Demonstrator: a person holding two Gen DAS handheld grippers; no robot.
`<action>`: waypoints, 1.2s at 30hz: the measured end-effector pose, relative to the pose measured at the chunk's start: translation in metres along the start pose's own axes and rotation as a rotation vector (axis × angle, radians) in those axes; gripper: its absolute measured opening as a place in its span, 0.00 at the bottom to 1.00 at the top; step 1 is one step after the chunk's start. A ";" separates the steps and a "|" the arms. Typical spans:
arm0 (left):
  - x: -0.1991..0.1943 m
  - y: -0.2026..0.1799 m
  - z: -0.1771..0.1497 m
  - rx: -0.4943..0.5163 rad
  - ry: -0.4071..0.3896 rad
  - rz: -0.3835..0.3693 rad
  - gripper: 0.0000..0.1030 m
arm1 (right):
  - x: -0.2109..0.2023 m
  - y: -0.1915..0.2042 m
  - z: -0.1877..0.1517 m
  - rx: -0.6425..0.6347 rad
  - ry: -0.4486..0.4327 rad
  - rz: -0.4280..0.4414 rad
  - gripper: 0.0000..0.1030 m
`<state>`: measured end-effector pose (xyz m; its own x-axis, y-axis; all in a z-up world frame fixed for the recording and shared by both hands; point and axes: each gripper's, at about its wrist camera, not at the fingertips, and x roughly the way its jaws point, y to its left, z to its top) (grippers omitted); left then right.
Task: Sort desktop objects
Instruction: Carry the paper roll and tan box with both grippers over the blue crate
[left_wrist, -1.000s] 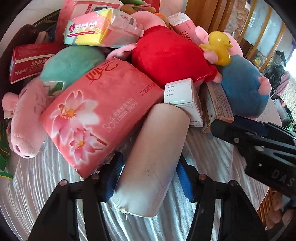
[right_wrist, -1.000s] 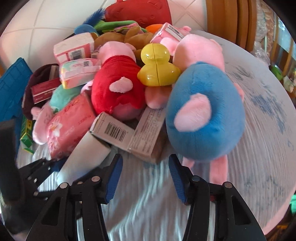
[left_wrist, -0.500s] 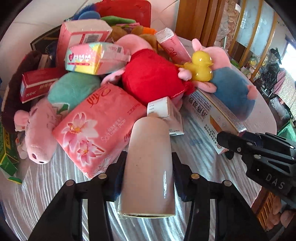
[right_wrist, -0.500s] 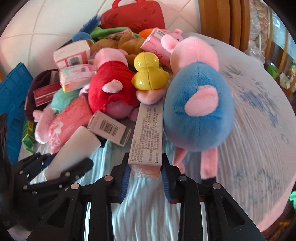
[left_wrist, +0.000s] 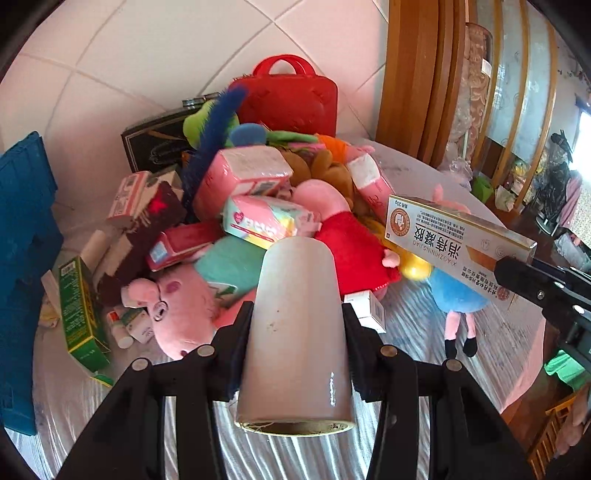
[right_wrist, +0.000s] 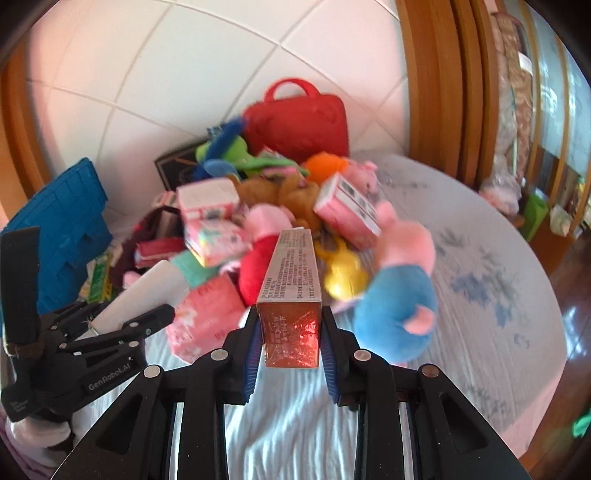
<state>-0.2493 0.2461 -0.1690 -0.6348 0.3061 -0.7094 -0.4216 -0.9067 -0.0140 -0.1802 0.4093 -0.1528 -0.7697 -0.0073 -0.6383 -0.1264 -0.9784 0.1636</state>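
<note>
The left claw (left_wrist: 295, 339) is pinching a pale tube (left_wrist: 297, 325), its long axis running straight out along the fingers. The right claw (right_wrist: 290, 334) is clamping a long ointment box (right_wrist: 293, 273) the same way, lifted above the counter (right_wrist: 480, 280). Both are hanging clear of the toy-and-box heap (left_wrist: 258, 221) ahead; the blue crate (right_wrist: 70, 221) is sitting nearer the left hand's side.

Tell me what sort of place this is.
Probably a room in a home: a cloth-covered table heaped with plush toys and tissue packs stands against a white tiled wall, beside wooden glass-panelled doors.
</note>
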 end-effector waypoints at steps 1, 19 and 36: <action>-0.005 0.004 0.003 -0.008 -0.015 0.010 0.43 | -0.003 0.007 0.005 -0.017 -0.015 0.009 0.28; -0.093 0.114 0.000 -0.137 -0.153 0.228 0.43 | -0.009 0.134 0.039 -0.214 -0.134 0.207 0.28; -0.255 0.288 -0.009 -0.243 -0.405 0.603 0.44 | -0.049 0.380 0.076 -0.416 -0.337 0.501 0.28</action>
<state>-0.2032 -0.0958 0.0014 -0.9175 -0.2218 -0.3301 0.1976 -0.9746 0.1055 -0.2387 0.0535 -0.0022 -0.8322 -0.4758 -0.2846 0.4875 -0.8725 0.0332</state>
